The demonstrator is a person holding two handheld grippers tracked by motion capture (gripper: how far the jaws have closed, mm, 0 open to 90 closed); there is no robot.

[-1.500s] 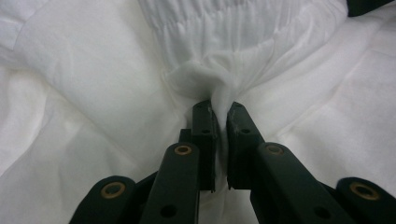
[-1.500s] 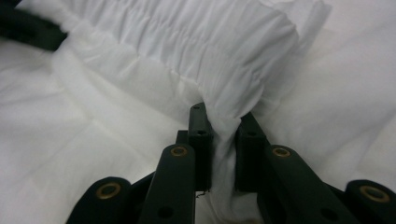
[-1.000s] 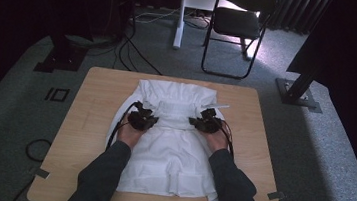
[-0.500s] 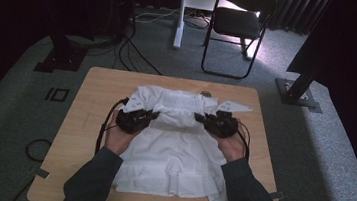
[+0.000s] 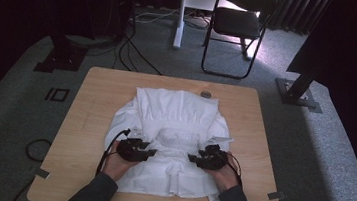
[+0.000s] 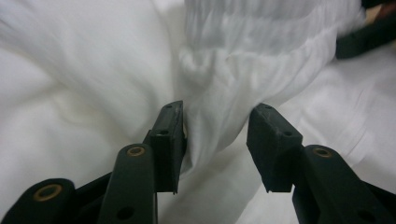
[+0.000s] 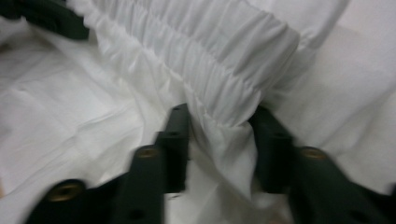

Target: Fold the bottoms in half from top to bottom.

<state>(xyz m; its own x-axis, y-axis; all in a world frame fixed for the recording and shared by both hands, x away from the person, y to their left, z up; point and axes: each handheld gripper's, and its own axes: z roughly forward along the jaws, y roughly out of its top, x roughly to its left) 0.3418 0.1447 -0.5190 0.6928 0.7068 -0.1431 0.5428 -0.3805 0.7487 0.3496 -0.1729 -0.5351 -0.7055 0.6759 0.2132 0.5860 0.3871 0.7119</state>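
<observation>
A white garment (image 5: 172, 140) lies spread over the middle of the wooden table (image 5: 91, 101), its upper part folded down toward the person so that a gathered, elastic-looking band (image 5: 178, 139) runs across it between the two hands. The cloth reaches nearly to the near edge of the table.

The left gripper (image 5: 147, 152) sits at the left end of that band. Its jaws have just been opening, and they now stand partly apart; in the left gripper view a fold of the white cloth (image 6: 219, 116) hangs between them, touching one pad, with a gap at the other, so it isn't clamped.

The right gripper (image 5: 195, 158) sits at the band's other end, facing the left one. Its jaws have also just been opening, and in the right gripper view the end of the gathered band (image 7: 224, 112) lies loose between them.

A small round disc (image 5: 206, 94) rests on the table just beyond the garment's far edge. Behind the table stands a black folding chair (image 5: 239, 26), and cables (image 5: 136, 51) trail over the grey carpet.
</observation>
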